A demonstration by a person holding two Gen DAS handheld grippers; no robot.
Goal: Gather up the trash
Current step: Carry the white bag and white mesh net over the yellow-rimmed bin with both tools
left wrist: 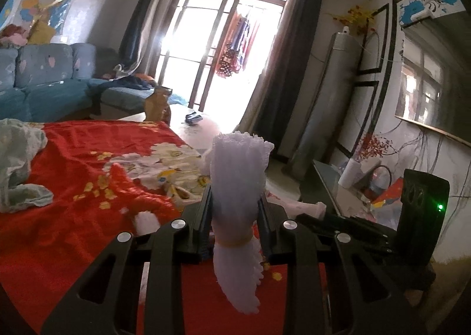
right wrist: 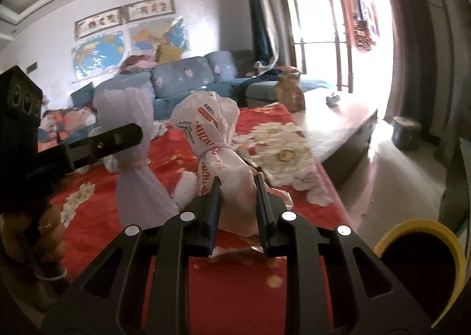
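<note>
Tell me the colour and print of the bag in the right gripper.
The tied bag is white to pale pink with red-orange lettering, clearest in the right wrist view.

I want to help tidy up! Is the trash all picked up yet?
Not yet. Each gripper has one tied bag: the left gripper holds the white bundle, the right gripper the printed bag. Crumpled paper still lies on the red cloth.

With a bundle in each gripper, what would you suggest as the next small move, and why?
Probably carry both across to the yellow-rimmed bin at lower right. The left gripper is shut on the white bundle, the right gripper on the printed bag, both off the red cloth, so neither can pick up more.
</note>
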